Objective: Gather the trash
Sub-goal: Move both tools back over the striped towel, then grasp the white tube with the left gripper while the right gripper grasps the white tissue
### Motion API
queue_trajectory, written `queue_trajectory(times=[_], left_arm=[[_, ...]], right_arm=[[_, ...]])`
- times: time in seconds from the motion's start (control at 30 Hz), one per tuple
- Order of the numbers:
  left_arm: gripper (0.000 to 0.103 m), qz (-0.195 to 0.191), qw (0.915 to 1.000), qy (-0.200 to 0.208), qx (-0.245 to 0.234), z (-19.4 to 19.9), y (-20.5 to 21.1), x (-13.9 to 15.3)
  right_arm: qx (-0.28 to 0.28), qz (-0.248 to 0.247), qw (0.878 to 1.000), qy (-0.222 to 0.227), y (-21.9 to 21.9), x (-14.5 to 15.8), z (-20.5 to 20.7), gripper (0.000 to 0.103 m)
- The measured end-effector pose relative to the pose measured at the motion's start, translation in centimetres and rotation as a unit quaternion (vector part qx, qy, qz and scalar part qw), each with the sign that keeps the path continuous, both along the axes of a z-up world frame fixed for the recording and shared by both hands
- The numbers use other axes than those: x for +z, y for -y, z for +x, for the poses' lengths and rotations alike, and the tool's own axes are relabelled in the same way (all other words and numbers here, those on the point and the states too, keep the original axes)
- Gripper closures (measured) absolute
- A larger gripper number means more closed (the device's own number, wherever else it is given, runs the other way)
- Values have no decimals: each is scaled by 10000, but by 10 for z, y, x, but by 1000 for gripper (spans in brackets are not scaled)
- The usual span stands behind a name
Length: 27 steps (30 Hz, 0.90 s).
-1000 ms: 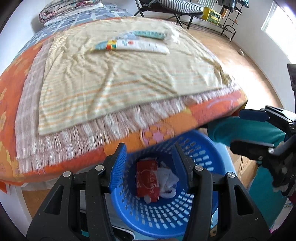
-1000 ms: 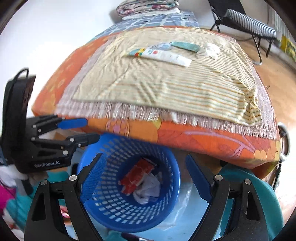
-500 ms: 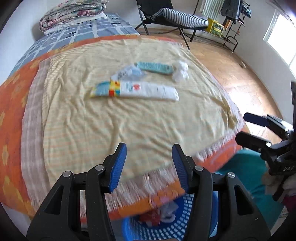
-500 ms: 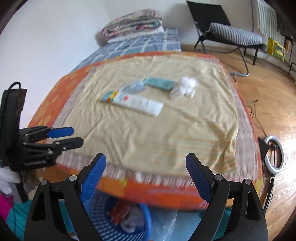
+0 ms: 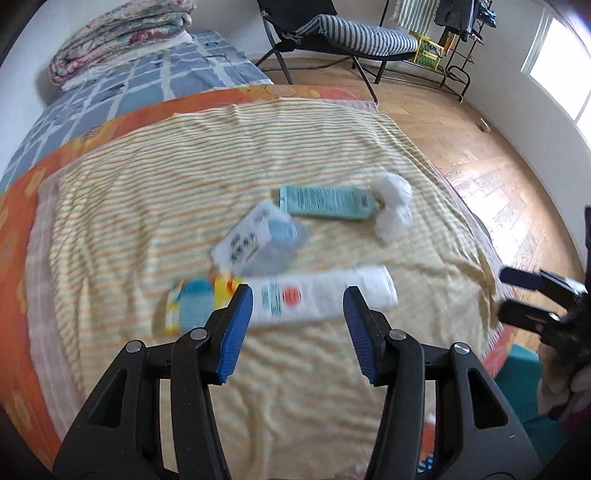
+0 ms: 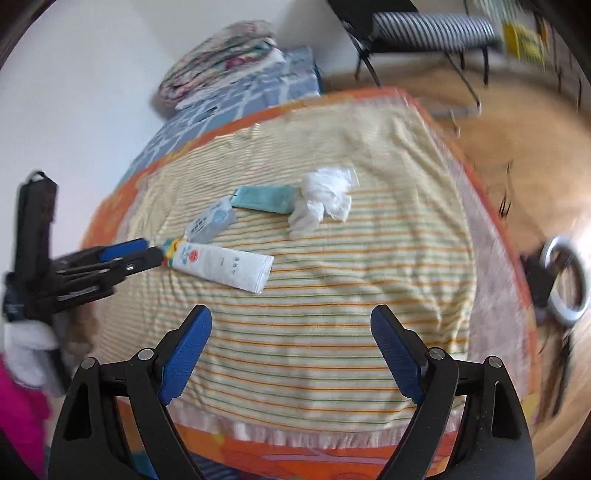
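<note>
Trash lies on the striped cloth (image 5: 147, 192) of the bed: a long white wrapper (image 5: 295, 299) (image 6: 221, 266), a clear plastic packet (image 5: 258, 240) (image 6: 210, 223), a teal packet (image 5: 325, 203) (image 6: 264, 197) and crumpled white tissue (image 5: 393, 206) (image 6: 325, 195). My left gripper (image 5: 297, 325) is open and empty, just above the white wrapper; it also shows in the right wrist view (image 6: 144, 251) at that wrapper's left end. My right gripper (image 6: 291, 350) is open and empty over the cloth near the bed's front edge; it also shows in the left wrist view (image 5: 509, 295).
Folded quilts (image 5: 118, 33) lie at the bed's far end. A black folding chair with a striped cushion (image 5: 354, 33) and a rack (image 5: 458, 48) stand on the wooden floor beyond. A ring light (image 6: 565, 280) lies on the floor right of the bed.
Both grippers have risen from over the blue basket and moved forward over the bed. The basket has dropped out of view. The left gripper has come up close to the white wrapper.
</note>
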State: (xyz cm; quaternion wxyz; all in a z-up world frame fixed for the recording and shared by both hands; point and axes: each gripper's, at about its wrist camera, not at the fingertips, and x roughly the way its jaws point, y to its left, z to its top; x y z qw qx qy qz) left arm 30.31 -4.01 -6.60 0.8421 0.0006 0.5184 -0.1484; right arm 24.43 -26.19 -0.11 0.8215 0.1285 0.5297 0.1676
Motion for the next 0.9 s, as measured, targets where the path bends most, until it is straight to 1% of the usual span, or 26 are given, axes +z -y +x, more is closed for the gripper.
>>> queue_trajectory(times=[0.1,0.2,0.27,0.4,0.47,0.53,0.67,0.77,0.8,0.83,0.9], left_arm=[[51,-86,9997,-210,61,27,0,-20],[51,-266,9984,-487,118,42,-4,-37],[51,-246,9980,-577,127,49,-5,-45],[51,-287,9969,-737,-11,54,-6,-51],[51,-430,9947,-923,-131,49,-8,-49],[51,-488,9927,-1070,-285,42,-8,-48],[51,-354,9898,-1229,-626,18,0,-50],[50,-155,9895,-1182,-816,1,13,-50],[46,-28,9894,-1116,-929,-4,20,-50],[37,126,9889,-1021,-1070,-10,28,-50],[33,367,9878,-854,-1251,-18,40,-50]], right_arm=[[-15,-166,9998,86,4,1,5,15],[87,-313,9992,247,2,5,10,15],[146,-323,9990,278,-1,4,14,15],[233,-351,9987,269,-8,-2,22,15],[241,-385,9986,259,-12,-5,26,15],[229,-373,9987,246,-12,-7,27,15],[148,-322,9992,206,-10,-9,31,15],[40,-283,9994,177,-6,-10,38,15],[10,-238,9996,162,-6,-11,41,15],[-21,-183,9997,140,-5,-12,44,15],[-63,-138,9999,79,-5,-16,53,15]])
